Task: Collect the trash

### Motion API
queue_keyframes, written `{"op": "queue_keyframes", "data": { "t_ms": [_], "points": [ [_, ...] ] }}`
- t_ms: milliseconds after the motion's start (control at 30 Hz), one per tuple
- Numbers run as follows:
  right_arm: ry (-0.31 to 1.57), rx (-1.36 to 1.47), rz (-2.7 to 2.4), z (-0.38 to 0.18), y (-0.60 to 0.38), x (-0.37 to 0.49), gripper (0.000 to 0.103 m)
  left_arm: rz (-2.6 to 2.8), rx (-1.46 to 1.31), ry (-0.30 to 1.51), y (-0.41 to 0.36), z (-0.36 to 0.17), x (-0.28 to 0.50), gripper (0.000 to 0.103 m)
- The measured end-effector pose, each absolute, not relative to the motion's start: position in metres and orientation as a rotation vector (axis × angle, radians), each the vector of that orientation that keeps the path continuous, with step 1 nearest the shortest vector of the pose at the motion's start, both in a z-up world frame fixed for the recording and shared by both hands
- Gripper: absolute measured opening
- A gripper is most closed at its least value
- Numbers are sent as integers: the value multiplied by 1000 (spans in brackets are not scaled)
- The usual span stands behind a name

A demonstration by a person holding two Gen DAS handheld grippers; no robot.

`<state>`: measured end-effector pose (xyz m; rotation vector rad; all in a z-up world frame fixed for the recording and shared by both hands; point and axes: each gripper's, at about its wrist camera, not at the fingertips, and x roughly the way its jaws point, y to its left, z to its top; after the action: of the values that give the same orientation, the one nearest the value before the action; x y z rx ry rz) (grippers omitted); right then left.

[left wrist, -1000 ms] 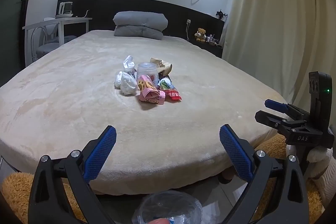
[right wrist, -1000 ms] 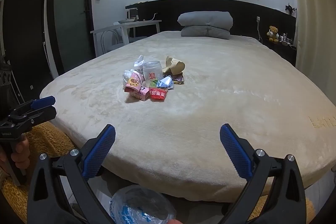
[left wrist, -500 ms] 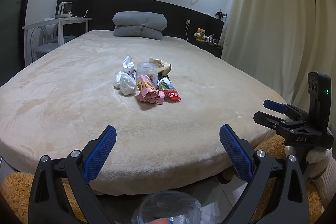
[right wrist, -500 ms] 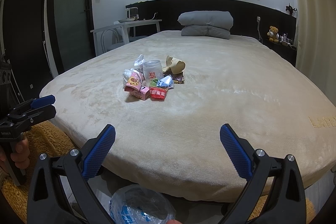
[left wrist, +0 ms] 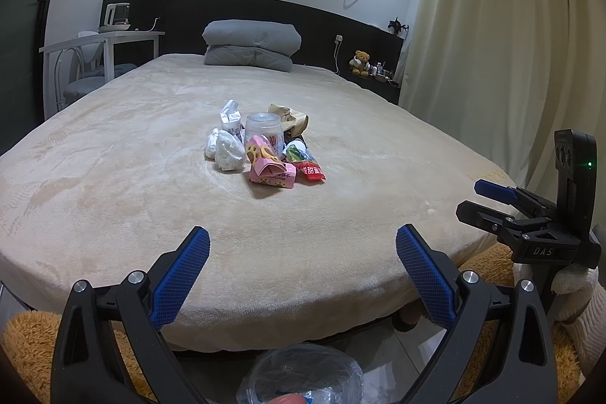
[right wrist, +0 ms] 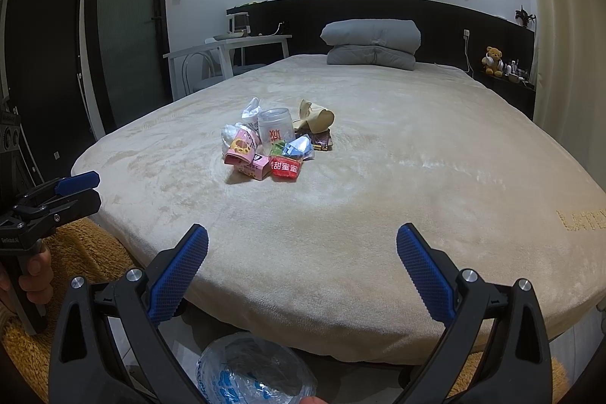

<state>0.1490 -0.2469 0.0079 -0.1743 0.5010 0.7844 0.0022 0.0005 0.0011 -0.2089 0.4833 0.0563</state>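
Trash pile (left wrist: 265, 150) sits mid-bed on the beige plush bed cover (left wrist: 113, 177), well apart from both claws. In it: crumpled white tissue wads (left wrist: 227, 154) on the left, a clear plastic cup (left wrist: 264, 127) upright in the centre, a crushed pink carton (left wrist: 270, 171) nearest, a glossy red wrapper (left wrist: 310, 172) right of the carton, and a crumpled brown paper bag (left wrist: 293, 118) at the far right. The right wrist view adds a blue-white wrapper (right wrist: 299, 146) and a dark flat packet (right wrist: 322, 139) that the left view mostly hides.

Left claw (left wrist: 303, 275) is spread wide, holding nothing, with blue cross-hatched pads on black arms, near the bed's edge. Right claw (right wrist: 303, 271) is likewise wide and empty. Each view catches the other claw side-on at its edge.

A bin lined with a clear crinkled plastic bag (right wrist: 257, 373) sits on the floor under the near edge. Folded grey quilt (left wrist: 252, 44) at the far headboard. A white table (right wrist: 227, 48) stands far left; the right view alone shows a frosted glass door (right wrist: 125, 25), the left view cream curtains (left wrist: 492, 44). Teddy bear (left wrist: 360, 62) on the far shelf.
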Motion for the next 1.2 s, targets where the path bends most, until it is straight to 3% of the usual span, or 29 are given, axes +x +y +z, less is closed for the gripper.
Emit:
{"op": "queue_keyframes", "data": {
  "t_ms": [1200],
  "points": [
    [503,-178,785,6,-247,149,99,52,-225,490,-1,0,4,97]
  ]
}}
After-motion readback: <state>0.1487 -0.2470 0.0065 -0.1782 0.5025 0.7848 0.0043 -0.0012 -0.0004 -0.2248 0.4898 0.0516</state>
